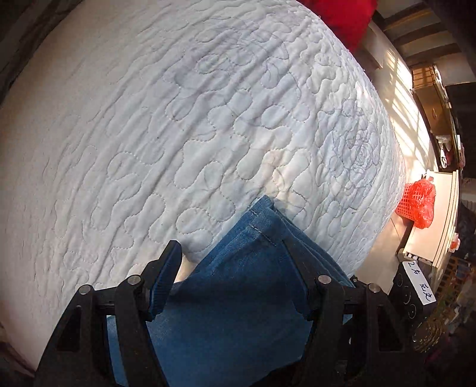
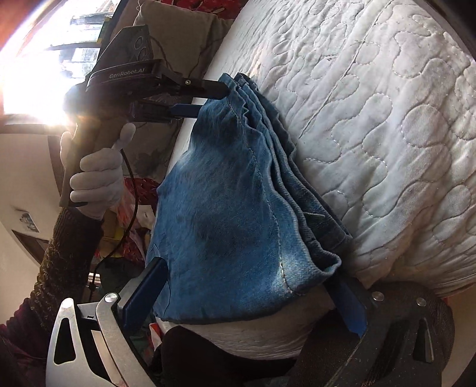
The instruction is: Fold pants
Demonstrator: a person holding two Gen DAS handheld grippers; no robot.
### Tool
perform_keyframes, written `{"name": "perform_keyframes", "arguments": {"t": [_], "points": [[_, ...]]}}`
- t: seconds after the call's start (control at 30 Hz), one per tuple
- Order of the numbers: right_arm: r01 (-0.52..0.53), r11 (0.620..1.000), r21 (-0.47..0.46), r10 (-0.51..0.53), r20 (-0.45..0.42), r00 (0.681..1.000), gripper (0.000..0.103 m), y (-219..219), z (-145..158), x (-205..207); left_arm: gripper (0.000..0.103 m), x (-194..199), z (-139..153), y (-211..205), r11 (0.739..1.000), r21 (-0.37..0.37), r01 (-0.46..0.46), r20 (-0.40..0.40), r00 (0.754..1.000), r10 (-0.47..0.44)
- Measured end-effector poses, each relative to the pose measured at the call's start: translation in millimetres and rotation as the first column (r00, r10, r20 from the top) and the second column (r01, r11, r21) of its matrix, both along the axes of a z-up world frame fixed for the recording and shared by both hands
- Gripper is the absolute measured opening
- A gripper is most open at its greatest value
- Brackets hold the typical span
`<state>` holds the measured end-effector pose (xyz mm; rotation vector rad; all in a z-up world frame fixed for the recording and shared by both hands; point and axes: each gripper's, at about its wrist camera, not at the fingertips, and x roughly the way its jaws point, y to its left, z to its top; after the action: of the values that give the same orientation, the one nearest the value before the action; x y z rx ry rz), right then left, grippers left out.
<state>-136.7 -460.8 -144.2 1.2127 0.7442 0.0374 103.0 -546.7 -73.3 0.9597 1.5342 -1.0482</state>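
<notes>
The blue denim pants (image 2: 238,208) are folded into a thick stack of layers at the edge of the white quilted bed (image 2: 386,119). My left gripper (image 1: 229,262) has the folded denim (image 1: 238,282) between its spread fingers; in the right wrist view the left gripper (image 2: 205,99) stands at the stack's far end with one finger above and one below it. My right gripper (image 2: 247,288) has wide jaws, with the near end of the stack between them. I cannot tell whether either one presses the cloth.
A red plastic basket (image 1: 416,205) stands on the floor beyond the bed's edge, beside white furniture (image 1: 437,220). A red cushion (image 1: 342,18) lies at the far end of the bed. A brown pillow (image 2: 178,35) lies behind the left gripper.
</notes>
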Motion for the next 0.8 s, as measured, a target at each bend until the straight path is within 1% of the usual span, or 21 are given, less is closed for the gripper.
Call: {"name": "perform_keyframes", "arguments": {"t": [0.07, 0.17, 0.27, 0.3, 0.33, 0.37, 0.43, 0.5, 0.53, 0.57, 0.6, 0.63, 0.67, 0.7, 0.73, 0.77, 0.8], "points": [[0.014, 1.000, -0.005, -0.015, -0.008, 1.000, 0.103, 3, 1, 2, 0.066, -7, -9, -2, 0.996, 0.033, 0.081, 0.018, 0.997, -0.081], [0.021, 1.000, -0.018, -0.021, -0.025, 0.999, 0.103, 5, 1, 4, 0.069, -14, -14, -1, 0.984, 0.037, 0.175, 0.023, 0.984, -0.176], [0.041, 0.999, -0.001, -0.041, -0.021, 0.999, 0.103, 5, 1, 2, 0.082, -25, -19, -2, 0.967, 0.032, 0.251, 0.010, 0.968, -0.252], [0.043, 0.999, 0.004, -0.043, -0.019, 0.999, 0.103, 5, 0, 2, 0.090, -30, -20, -2, 0.963, 0.027, 0.268, 0.005, 0.963, -0.268], [0.041, 0.999, 0.009, -0.041, -0.020, 0.999, 0.103, 4, 1, 3, 0.094, -36, -22, -2, 0.958, 0.030, 0.286, 0.010, 0.958, -0.286], [0.044, 0.999, 0.015, -0.043, -0.018, 0.999, 0.103, 2, -1, 3, 0.095, -42, -25, -3, 0.951, 0.046, 0.306, 0.023, 0.951, -0.307], [0.052, 0.998, 0.025, -0.052, -0.014, 0.999, 0.103, -1, 0, 0, 0.099, -59, -31, -5, 0.939, 0.061, 0.338, 0.078, 0.937, -0.342], [0.068, 0.997, 0.035, -0.068, -0.011, 0.998, 0.103, -9, 0, -7, 0.099, -71, -29, -3, 0.930, 0.033, 0.366, 0.140, 0.920, -0.367], [0.083, 0.996, 0.041, -0.082, -0.010, 0.997, 0.101, -12, 0, -13, 0.098, -75, -26, 0, 0.925, 0.006, 0.380, 0.163, 0.912, -0.376], [0.105, 0.994, 0.044, -0.104, -0.015, 0.994, 0.093, -14, 1, -18, 0.096, -79, -23, 2, 0.925, -0.021, 0.379, 0.174, 0.912, -0.370], [0.127, 0.991, 0.044, -0.126, -0.029, 0.992, 0.089, -15, 1, -22, 0.091, -80, -20, 6, 0.929, -0.044, 0.368, 0.178, 0.918, -0.355], [0.144, 0.989, 0.043, -0.142, -0.047, 0.989, 0.078, -16, 1, -24, 0.085, -83, -17, 9, 0.933, -0.067, 0.355, 0.179, 0.924, -0.338], [0.155, 0.987, 0.037, -0.153, -0.064, 0.986, 0.065, -17, 1, -28, 0.082, -85, -14, 12, 0.935, -0.087, 0.343, 0.184, 0.928, -0.323], [0.163, 0.986, 0.027, -0.160, -0.084, 0.983, 0.059, -18, 1, -30, 0.070, -90, -11, 16, 0.935, -0.106, 0.337, 0.182, 0.931, -0.315], [0.167, 0.986, 0.019, -0.165, -0.099, 0.981, 0.049, -19, 0, -32, 0.053, -94, -6, 20, 0.934, -0.126, 0.335, 0.175, 0.934, -0.312], [0.171, 0.985, 0.015, -0.169, -0.105, 0.980, 0.037, -20, -1, -35, 0.044, -93, 2, 27, 0.933, -0.138, 0.333, 0.161, 0.937, -0.311], [0.176, 0.984, 0.008, -0.174, -0.112, 0.978, 0.030, -21, 0, -37, 0.030, -99, 5, 29, 0.930, -0.150, 0.337, 0.148, 0.937, -0.316]]}}
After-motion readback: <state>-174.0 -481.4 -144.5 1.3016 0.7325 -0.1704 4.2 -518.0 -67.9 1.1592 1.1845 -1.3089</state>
